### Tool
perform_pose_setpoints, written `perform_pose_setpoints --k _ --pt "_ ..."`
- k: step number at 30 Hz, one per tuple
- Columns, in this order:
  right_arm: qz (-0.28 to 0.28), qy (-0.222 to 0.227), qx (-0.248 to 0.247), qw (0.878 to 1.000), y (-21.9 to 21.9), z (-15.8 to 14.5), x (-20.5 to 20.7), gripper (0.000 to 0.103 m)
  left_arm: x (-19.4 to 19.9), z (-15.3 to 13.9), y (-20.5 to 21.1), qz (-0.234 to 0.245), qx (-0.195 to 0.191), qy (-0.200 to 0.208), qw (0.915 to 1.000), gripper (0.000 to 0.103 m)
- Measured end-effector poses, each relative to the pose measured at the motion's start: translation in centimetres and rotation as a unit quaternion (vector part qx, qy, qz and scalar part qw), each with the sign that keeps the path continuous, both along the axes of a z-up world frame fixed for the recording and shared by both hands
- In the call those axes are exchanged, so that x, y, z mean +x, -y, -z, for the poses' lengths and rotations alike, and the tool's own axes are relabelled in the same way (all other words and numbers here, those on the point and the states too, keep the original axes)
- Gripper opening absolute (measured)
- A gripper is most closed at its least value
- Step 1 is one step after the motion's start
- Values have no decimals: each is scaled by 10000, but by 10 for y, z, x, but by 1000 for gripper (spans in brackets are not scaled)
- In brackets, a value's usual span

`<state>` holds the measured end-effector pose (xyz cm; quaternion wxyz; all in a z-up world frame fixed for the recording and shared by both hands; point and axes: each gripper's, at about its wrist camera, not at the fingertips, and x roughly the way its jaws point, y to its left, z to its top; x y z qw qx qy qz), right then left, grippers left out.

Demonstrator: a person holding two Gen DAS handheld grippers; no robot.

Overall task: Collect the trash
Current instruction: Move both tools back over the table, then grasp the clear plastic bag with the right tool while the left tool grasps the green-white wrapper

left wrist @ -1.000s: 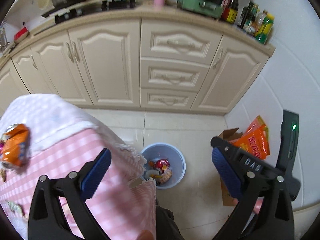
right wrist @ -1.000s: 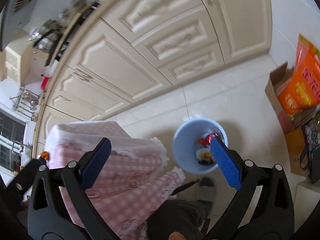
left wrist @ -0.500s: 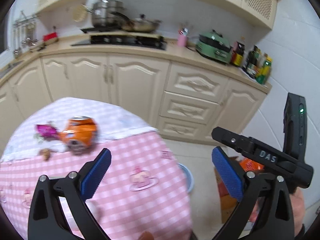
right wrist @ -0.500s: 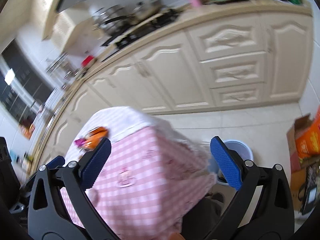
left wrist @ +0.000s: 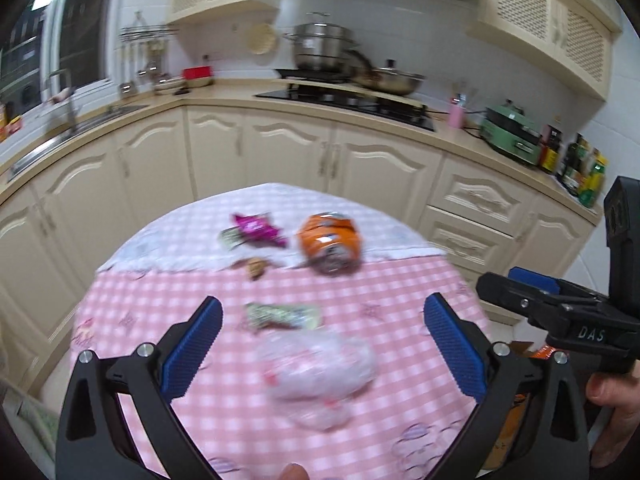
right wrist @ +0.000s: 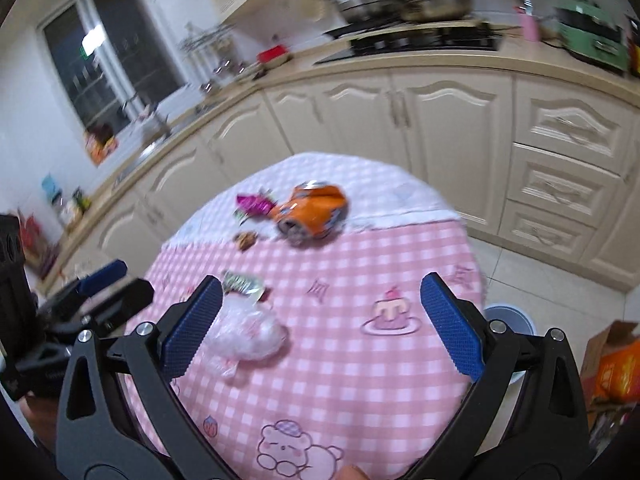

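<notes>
Item 1. Left gripper [left wrist: 322, 344]: jaws spread wide, nothing held between the blue pads. It hangs above the table [left wrist: 400, 292], which carries a pink checked cloth with a white far edge. Also seen in the right wrist view at 9 o'clock [right wrist: 100, 280].

Item 2. Right gripper [right wrist: 320, 320]: jaws spread wide, nothing held. It hangs over the near half of the table [right wrist: 400, 248]. Seen in the left wrist view at 3 o'clock [left wrist: 532, 286], with the person's hand [left wrist: 612, 408] on its grip.

Item 3. Trash on the table, left wrist view:
- crushed orange can [left wrist: 330, 242], lying on its side at 12 o'clock, at the line where the white edge meets the pink;
- purple wrapper [left wrist: 256, 228], just beside the can at its 9 o'clock;
- small brown scrap [left wrist: 255, 267], near the can at its 8 o'clock;
- green and silver wrapper [left wrist: 282, 315], between the gripper pads and beyond them;
- crumpled clear plastic bag [left wrist: 320, 376], blurred, nearest the camera, just beside the green wrapper at its 6 o'clock.

Item 4. Same trash, right wrist view: can [right wrist: 314, 214], purple wrapper [right wrist: 254, 204], brown scrap [right wrist: 246, 239], green wrapper [right wrist: 242, 282], plastic bag [right wrist: 248, 334] touching the left pad in the picture.

Item 5. Blue bin [right wrist: 508, 320]: on the floor at 4 o'clock off the table edge, mostly hidden by the right finger.

Item 6. Cardboard box [right wrist: 612, 364] with orange packets, on the floor at 4 o'clock.
</notes>
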<state>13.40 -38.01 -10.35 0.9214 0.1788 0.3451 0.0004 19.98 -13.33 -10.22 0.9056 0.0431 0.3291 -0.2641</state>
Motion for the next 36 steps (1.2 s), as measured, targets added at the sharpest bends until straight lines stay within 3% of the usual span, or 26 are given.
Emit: perform_pose_setpoints --k 9,21,23,26,30,36 --pt "-1009 -513 -873 9897 -63 32 27 97 6 30 -52 -433 196 -202 9987 99" --pt "-2362 -1214 -1396 9539 -122 91 85 97 26 64 -74 -568 557 -505 9955 99" --pt "-2441 -1254 -1187 9542 -122 97 90 81 30 65 -73 -542 628 -520 9952 99" --pt "-2466 -1173 -1092 9558 -119 96 83 72 34 66 -70 -472 712 -478 9952 99" --pt "-2377 -1110 -1061 9591 -109 91 74 68 44 69 -60 -295 823 -459 9951 99" --pt "-1754 -1050 -495 9776 -56 84 53 68 66 78 -31 97 1021 -372 9940 99"
